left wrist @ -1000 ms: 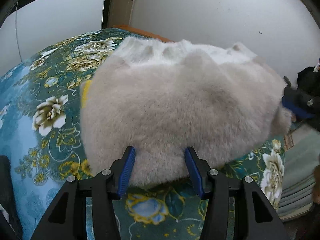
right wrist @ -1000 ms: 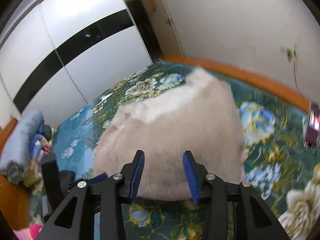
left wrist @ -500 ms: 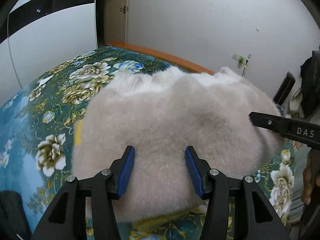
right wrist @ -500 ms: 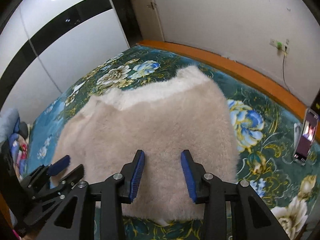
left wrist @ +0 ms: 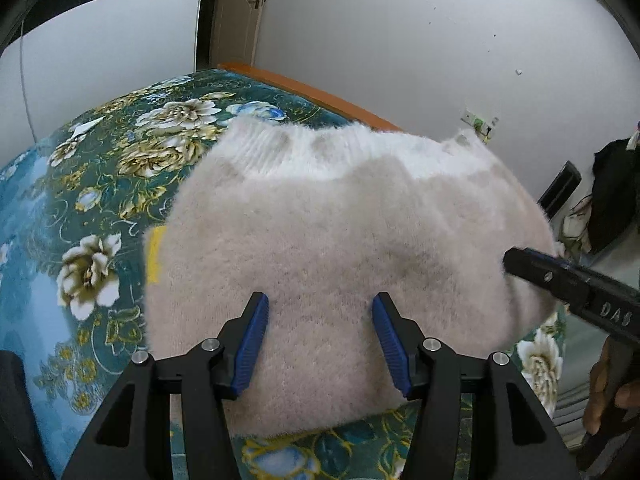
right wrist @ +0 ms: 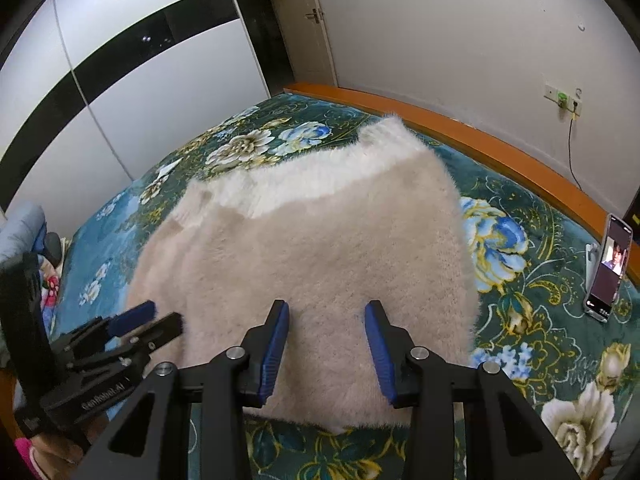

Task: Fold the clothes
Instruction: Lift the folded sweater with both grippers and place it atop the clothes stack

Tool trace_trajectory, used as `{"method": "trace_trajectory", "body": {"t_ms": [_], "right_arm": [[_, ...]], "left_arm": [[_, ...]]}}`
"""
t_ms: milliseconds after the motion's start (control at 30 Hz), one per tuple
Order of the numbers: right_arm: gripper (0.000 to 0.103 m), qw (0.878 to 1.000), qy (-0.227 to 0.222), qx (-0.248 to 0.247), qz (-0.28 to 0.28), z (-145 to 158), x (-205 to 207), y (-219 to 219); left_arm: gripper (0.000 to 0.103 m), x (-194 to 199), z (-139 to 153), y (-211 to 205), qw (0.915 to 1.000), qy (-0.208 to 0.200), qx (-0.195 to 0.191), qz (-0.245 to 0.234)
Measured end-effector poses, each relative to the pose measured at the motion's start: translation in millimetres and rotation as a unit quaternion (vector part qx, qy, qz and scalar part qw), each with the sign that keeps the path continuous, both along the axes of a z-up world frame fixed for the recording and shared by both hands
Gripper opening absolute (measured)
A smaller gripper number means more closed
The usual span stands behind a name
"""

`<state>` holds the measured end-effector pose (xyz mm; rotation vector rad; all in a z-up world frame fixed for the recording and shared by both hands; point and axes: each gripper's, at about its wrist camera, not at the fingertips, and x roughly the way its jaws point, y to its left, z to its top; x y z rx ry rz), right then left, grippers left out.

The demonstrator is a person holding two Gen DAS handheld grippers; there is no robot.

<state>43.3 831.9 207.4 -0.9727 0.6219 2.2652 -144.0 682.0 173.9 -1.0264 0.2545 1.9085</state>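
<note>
Bedspread [right wrist: 520, 184]: you see teal cloth with white, gold and blue flowers covering the bed.
Bed frame [right wrist: 472, 136]: orange wooden edge along the far side, against the white wall [right wrist: 440, 32].
Phone [right wrist: 610, 268]: to your right, propped upright on the bedspread, screen lit with a face showing.
Wall socket [right wrist: 562, 98]: green plug in it, a cable hanging down.
Wardrobe [right wrist: 120, 64]: white sliding doors with a black band.
Door [right wrist: 308, 24]: white, closed, handle visible.
</note>
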Motion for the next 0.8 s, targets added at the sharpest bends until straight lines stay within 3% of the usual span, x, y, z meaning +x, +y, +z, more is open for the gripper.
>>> {"method": "trace_trajectory", "body": {"t_ms": [400, 567, 700, 800], "right_arm": [[0.043, 1.0, 0.004, -0.008, -0.022, 9.1, 20.6, -31.1], [0.049, 1.0, 0.004, -0.016, -0.011, 2.9, 23.5, -62.1], [0.069, 0.999, -0.009, -0.035, 0.001, -16.5, 14.6, -89.1], [0.078, 0.999, -0.02, -0.05, 0.003, -31.7, 7.4, -105.3]], "left_arm": [[0.056, 11.4, 13.4, -44.9, 0.9995, -0.017, 0.025, 0.001], [0.065, 7.7, 2.1, -74.7, 0.9986, -0.04, 0.027, 0.021], [0.071, 2.6, -14.7, -90.8, 0.9956, -0.084, 0.018, 0.039], [0.073, 5.9, -20.6, -101.0, 0.9957, -0.079, 0.009, 0.048]]}}
